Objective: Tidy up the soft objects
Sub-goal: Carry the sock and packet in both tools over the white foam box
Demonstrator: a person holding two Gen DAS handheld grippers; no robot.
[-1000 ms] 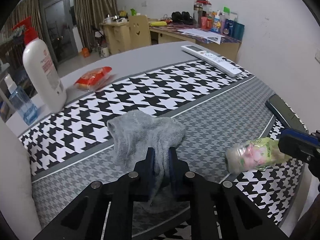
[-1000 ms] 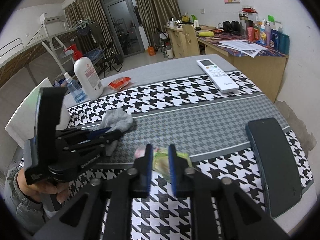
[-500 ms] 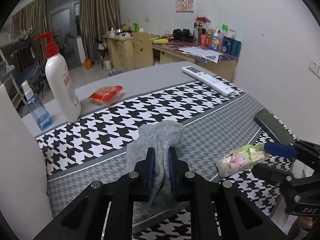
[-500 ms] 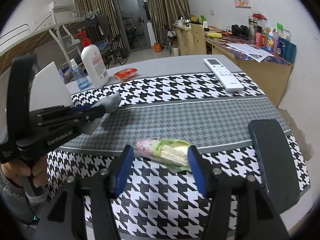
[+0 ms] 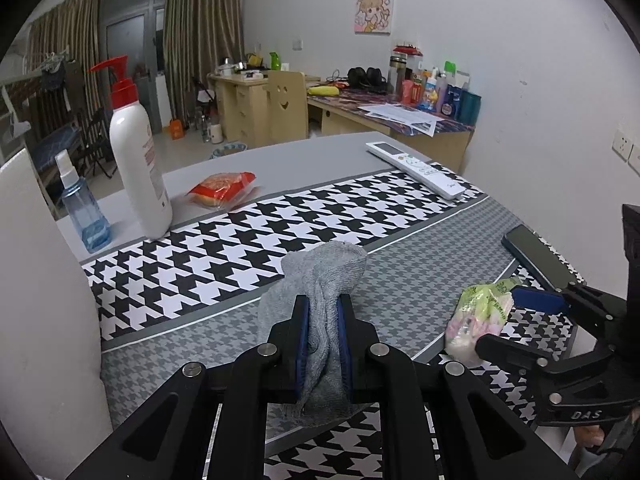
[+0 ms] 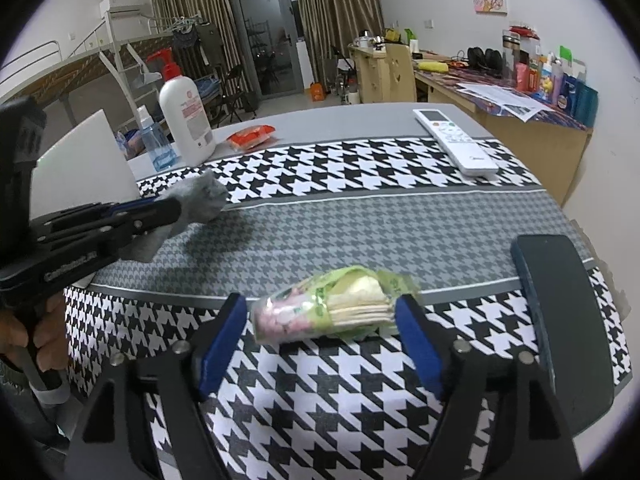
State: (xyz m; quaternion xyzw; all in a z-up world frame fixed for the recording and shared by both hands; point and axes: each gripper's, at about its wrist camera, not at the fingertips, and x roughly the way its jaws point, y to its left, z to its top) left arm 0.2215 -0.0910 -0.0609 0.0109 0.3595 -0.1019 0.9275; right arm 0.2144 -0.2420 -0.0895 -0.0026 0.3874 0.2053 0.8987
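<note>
My left gripper [image 5: 323,308] is shut on a grey sock [image 5: 320,280] and holds it lifted above the houndstooth table cloth [image 5: 224,248]. The sock also shows in the right wrist view [image 6: 196,204], hanging from the left gripper [image 6: 172,210]. A green and pink tissue pack [image 6: 332,304] lies on the cloth. My right gripper [image 6: 320,320] is open with its blue pads on either side of the pack, not touching it. In the left wrist view the pack [image 5: 480,312] lies at the right, beside the right gripper [image 5: 516,320].
A white pump bottle [image 5: 136,160], a blue spray bottle [image 5: 82,208] and a red snack packet [image 5: 222,188] stand at the far left. A white remote [image 5: 416,168] lies at the far right. A dark phone [image 6: 560,320] lies near the right table edge.
My right gripper has opened, let go of the tissue pack and left it lying on the cloth. My left gripper has lifted the sock off the table.
</note>
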